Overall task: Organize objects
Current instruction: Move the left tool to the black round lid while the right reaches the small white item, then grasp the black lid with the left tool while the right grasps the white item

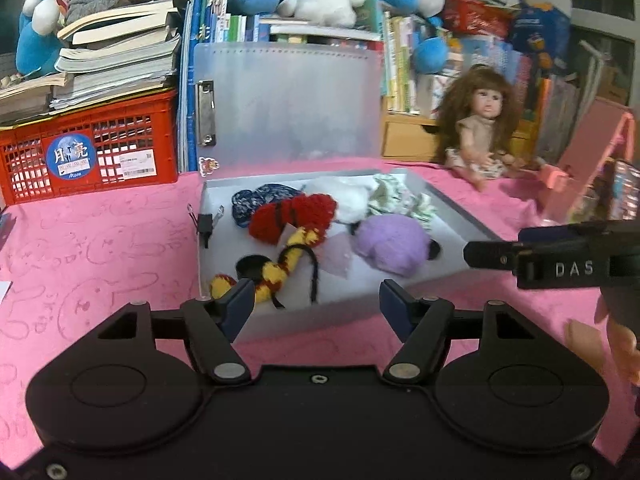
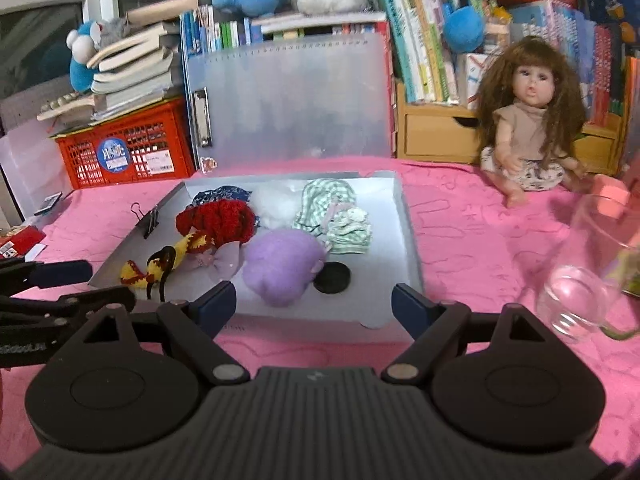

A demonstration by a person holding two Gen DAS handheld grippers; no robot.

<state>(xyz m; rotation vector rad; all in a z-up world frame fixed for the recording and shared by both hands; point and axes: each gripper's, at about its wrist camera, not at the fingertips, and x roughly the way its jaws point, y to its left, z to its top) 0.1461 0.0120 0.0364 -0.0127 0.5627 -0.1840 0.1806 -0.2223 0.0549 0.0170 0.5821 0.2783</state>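
Quick tally of what you've got in front of you: one open grey box (image 2: 404,216) with one translucent lid (image 2: 296,100) standing up behind it. Inside you can count one red knit piece (image 2: 224,216), one purple knit piece (image 2: 280,266), one yellow-and-red striped knit piece (image 2: 176,256), one green checked garment (image 2: 332,208) and one white fluffy item (image 2: 272,200). One binder clip (image 2: 150,218) sits on the rim. Behind it: one doll (image 2: 528,120), one red crate (image 2: 128,152), one clear glass (image 2: 588,272).

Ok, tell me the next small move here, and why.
Probably swing the frosted plastic lid down over the shallow grey box. The small knitted and fabric clothes, like the purple fuzzy hat, already lie inside, and both the left tongs and right tongs stand open and empty just short of it.
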